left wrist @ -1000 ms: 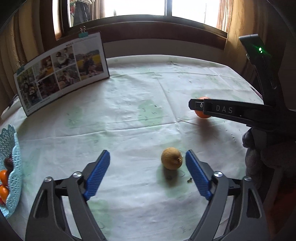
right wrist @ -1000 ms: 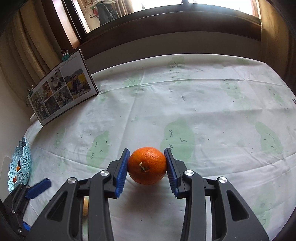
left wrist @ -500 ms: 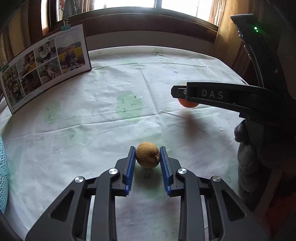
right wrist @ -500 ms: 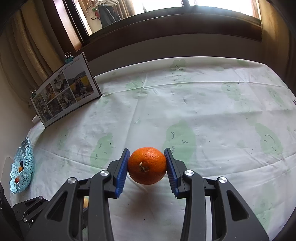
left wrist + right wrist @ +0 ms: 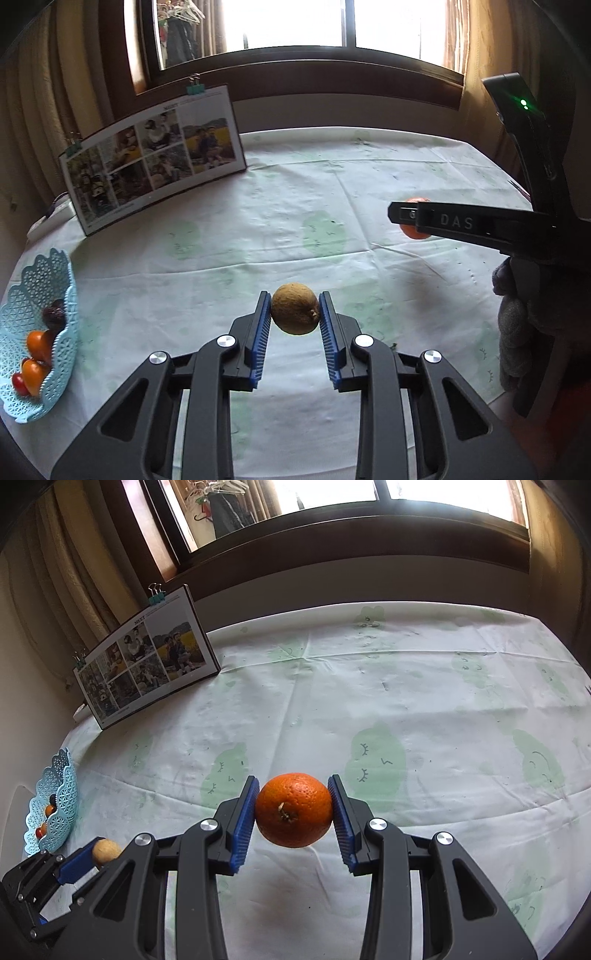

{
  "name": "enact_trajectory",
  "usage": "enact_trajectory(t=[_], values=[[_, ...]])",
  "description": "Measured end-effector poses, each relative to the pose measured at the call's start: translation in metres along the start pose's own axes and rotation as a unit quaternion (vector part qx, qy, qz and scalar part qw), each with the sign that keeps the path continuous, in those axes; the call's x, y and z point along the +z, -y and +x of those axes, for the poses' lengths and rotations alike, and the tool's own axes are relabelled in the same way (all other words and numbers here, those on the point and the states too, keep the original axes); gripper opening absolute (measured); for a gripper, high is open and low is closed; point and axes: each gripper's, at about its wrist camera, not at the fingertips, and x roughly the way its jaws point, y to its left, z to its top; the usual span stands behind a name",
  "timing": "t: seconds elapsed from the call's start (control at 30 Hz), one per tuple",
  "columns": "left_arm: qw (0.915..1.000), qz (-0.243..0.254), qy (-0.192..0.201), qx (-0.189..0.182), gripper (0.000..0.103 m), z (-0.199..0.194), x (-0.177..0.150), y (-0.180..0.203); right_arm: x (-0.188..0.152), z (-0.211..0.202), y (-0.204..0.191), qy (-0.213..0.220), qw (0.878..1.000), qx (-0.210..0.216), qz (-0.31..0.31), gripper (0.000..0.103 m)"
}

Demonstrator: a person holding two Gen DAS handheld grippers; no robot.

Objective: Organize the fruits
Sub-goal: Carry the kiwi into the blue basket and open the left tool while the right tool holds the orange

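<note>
Lifted off the cloth [image 5: 295, 192] since a moment ago, a dull tan-brown, rough-skinned fruit [image 5: 294, 308] sits clamped between the left gripper's [image 5: 294, 314] blue pads. Right gripper [image 5: 294, 810] pinches a bright, dimpled orange [image 5: 293, 809], stem scar facing the camera. At far left, a basket [image 5: 26, 295] holds small fruits.

Brown fruit [image 5: 294, 308]: small, round, rough tan skin, pinched between two blue pads, clear of the cloth. Orange [image 5: 294, 809]: bright, pitted, stem scar facing camera, likewise pinched and lifted. Basket [image 5: 55, 387] at 9 o'clock: pale blue lattice, holding small orange, red and dark fruits [image 5: 37, 343].
</note>
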Motion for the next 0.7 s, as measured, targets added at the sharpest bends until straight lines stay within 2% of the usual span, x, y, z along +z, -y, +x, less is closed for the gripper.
enact_trajectory(t=[0.27, 0.7], values=[[0.9992, -0.024, 0.008, 0.030, 0.027, -0.014, -0.009, -0.023, -0.003, -0.011, -0.015, 0.008, 1.000, 0.013, -0.014, 0.039], [0.9962, -0.062, 0.022, 0.056, 0.027, -0.033, -0.020, -0.058, -0.014, -0.028, -0.047, 0.014, 0.998, 0.040, -0.045, 0.039]])
